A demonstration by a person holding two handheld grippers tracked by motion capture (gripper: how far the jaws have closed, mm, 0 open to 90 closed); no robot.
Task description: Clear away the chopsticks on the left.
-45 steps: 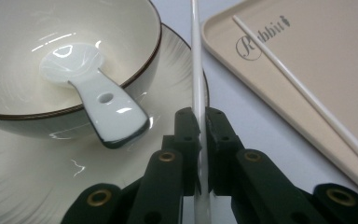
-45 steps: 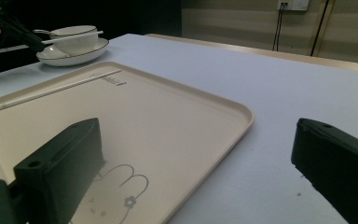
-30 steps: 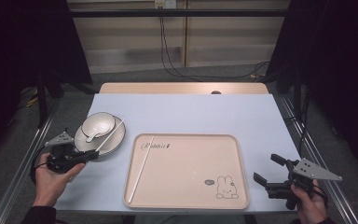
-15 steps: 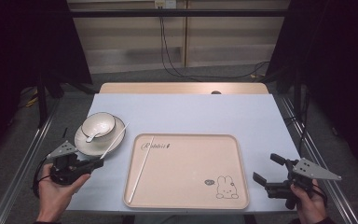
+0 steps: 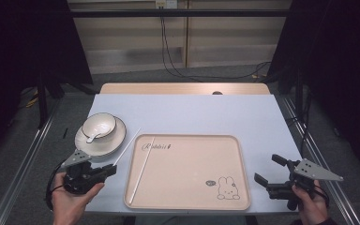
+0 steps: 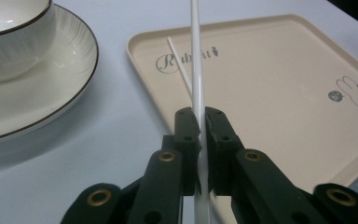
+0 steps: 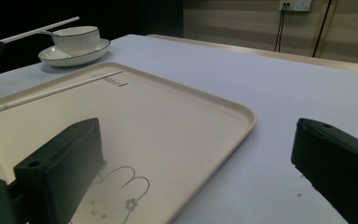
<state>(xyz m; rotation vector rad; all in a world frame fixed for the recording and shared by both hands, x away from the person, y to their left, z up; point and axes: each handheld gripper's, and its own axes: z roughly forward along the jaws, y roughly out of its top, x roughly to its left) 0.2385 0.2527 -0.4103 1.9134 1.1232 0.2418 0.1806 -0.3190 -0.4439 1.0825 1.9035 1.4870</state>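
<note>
The bowl (image 6: pixel 9 32) and plate (image 6: pixel 51 88) run off the left gripper view's left edge. The spoon (image 5: pixel 93 136) is too small to tell clearly.

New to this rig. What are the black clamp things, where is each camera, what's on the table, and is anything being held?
No robot here: a person holds a two-jaw hand gripper in each hand. The high view looks down from above the person's side of the table; the other two cameras ride on the grippers, looking along their jaws. On the table: a beige tray with one white chopstick in it, and a bowl with a spoon on a plate. The left gripper is clamped on a second chopstick. The right gripper is open, holding nothing.
</note>
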